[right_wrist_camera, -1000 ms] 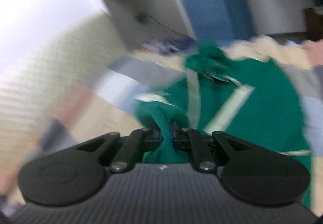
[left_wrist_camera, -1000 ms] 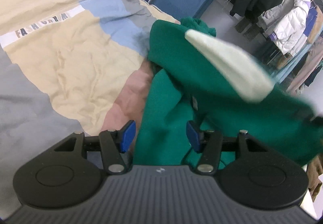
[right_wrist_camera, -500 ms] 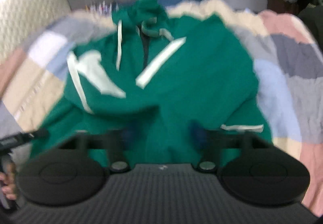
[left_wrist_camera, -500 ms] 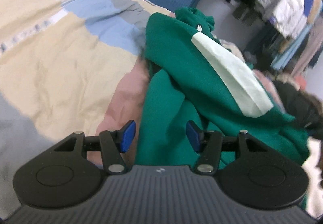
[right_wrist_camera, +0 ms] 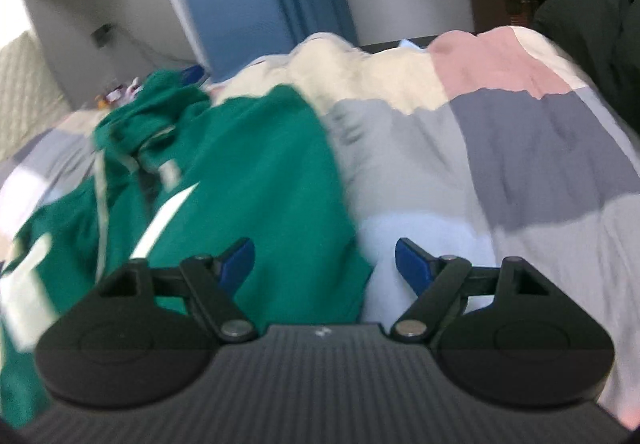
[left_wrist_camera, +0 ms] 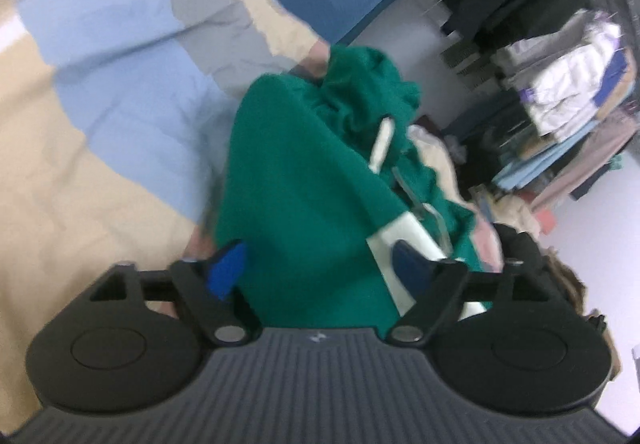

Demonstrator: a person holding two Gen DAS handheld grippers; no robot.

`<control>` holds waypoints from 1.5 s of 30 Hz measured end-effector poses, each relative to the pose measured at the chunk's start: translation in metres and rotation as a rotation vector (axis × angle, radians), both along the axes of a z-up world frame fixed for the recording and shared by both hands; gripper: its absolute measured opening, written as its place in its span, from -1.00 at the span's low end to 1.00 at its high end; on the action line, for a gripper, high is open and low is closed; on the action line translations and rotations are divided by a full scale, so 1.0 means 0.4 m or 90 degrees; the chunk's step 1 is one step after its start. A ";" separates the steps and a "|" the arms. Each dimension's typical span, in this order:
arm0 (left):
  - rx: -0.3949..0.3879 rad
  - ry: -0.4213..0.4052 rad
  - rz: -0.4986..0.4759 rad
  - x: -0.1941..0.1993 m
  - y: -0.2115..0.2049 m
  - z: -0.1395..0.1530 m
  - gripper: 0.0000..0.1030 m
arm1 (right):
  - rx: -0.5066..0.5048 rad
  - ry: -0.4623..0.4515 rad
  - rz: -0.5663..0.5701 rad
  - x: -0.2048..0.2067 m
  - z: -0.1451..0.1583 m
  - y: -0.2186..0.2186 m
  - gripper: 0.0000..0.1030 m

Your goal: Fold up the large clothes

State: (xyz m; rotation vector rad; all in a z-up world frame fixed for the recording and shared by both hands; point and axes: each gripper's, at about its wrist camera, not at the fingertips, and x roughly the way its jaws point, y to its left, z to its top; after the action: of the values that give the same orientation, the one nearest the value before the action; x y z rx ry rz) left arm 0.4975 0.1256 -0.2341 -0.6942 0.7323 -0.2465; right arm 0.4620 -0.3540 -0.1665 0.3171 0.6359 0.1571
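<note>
Left gripper [left_wrist_camera: 320, 270]: fingers apart, green hoodie [left_wrist_camera: 304, 180] rising between them, ungripped. Right gripper [right_wrist_camera: 325, 262]: fingers apart over the hoodie's [right_wrist_camera: 248, 180] hem edge on the patchwork quilt [right_wrist_camera: 520, 148]. Only the left view shows the clothes rack [left_wrist_camera: 560, 84] beyond the hoodie.

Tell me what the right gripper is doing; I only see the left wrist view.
Observer: The right gripper is open, clamping nothing.
Operator: Where is the hoodie from there?
Observer: The green hoodie lies spread on the quilt, mostly left of that gripper.
Operator: And to its right?
Observer: Quilt in grey and pink patches.
</note>
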 end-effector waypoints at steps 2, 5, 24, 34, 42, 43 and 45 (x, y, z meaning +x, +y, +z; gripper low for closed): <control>0.016 0.021 0.013 0.051 -0.017 -0.017 0.68 | 0.050 0.008 0.025 0.052 -0.026 -0.003 0.56; 0.025 0.048 0.019 0.103 -0.043 -0.033 0.67 | 0.064 0.027 0.088 0.113 -0.050 0.033 0.38; 0.160 -0.040 0.171 0.093 0.115 0.214 -0.90 | 0.014 -0.190 0.023 0.017 0.222 0.025 -0.77; 0.220 0.040 0.144 0.151 0.104 -0.026 -0.89 | -0.018 -0.030 -0.023 0.171 -0.079 -0.011 -0.74; 0.236 0.049 0.123 0.115 0.096 0.006 -0.32 | -0.066 -0.026 -0.032 0.157 -0.058 0.036 -0.55; 0.252 0.044 0.114 0.102 0.084 0.022 -0.25 | -0.069 -0.025 -0.035 0.150 -0.042 0.034 -0.34; 0.271 0.021 0.103 0.055 0.062 0.051 -0.13 | -0.061 -0.038 -0.040 0.119 -0.021 0.035 -0.09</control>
State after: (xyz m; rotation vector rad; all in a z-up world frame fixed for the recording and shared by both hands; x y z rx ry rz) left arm 0.5194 0.1503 -0.2139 -0.3483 0.7258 0.0698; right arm 0.5095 -0.3401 -0.1748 0.2387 0.5712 0.0751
